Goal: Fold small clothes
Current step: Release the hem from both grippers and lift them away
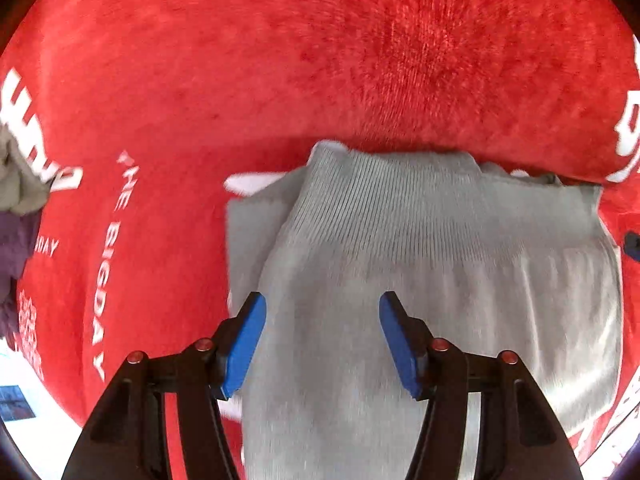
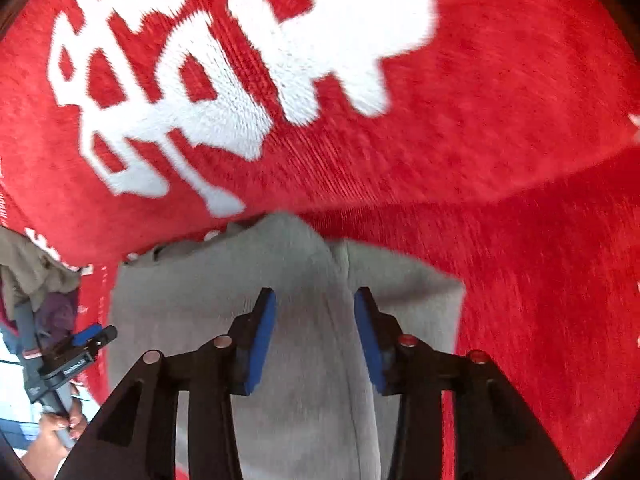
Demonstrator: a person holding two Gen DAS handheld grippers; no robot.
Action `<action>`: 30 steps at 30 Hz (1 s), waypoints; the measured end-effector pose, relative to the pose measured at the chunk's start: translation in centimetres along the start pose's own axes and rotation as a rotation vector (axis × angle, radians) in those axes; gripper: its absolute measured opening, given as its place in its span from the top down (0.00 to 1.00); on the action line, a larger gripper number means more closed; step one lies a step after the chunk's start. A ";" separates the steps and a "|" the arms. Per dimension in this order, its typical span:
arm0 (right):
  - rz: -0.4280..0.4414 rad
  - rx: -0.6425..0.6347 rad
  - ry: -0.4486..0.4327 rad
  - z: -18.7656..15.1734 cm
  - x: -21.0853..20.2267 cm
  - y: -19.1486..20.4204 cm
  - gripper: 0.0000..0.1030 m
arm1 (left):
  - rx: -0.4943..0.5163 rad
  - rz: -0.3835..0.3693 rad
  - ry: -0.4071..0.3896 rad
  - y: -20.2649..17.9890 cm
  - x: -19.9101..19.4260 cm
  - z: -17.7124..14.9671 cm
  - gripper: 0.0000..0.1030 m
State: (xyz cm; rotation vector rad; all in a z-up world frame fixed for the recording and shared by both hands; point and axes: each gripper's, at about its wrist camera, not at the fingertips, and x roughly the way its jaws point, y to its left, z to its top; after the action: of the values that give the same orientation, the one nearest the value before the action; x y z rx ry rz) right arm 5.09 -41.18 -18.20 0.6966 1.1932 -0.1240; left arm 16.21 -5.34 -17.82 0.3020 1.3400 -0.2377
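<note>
White "THE BIGDAY" lettering runs at 9 o'clock on the red cloth (image 1: 280, 80). The left gripper (image 1: 322, 320) hangs wide open above 1 grey garment (image 1: 440, 240), holding nothing. The right gripper (image 2: 315, 320) hovers half open over the same garment (image 2: 180, 308), empty too.

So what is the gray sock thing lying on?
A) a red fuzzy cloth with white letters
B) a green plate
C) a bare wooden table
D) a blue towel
A: the gray sock lies on the red fuzzy cloth, which spreads all around it and shows big white letters in the right wrist view.
</note>
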 end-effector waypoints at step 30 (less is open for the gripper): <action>0.027 0.023 0.085 -16.5 -3.8 4.3 0.23 | -0.186 -0.116 0.195 5.5 -0.9 -12.8 0.00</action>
State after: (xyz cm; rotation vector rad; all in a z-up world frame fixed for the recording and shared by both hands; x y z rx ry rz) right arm -7.78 -29.62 -16.13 0.7443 1.2650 -0.0861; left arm 6.18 4.22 -19.03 0.0919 1.5629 -0.1821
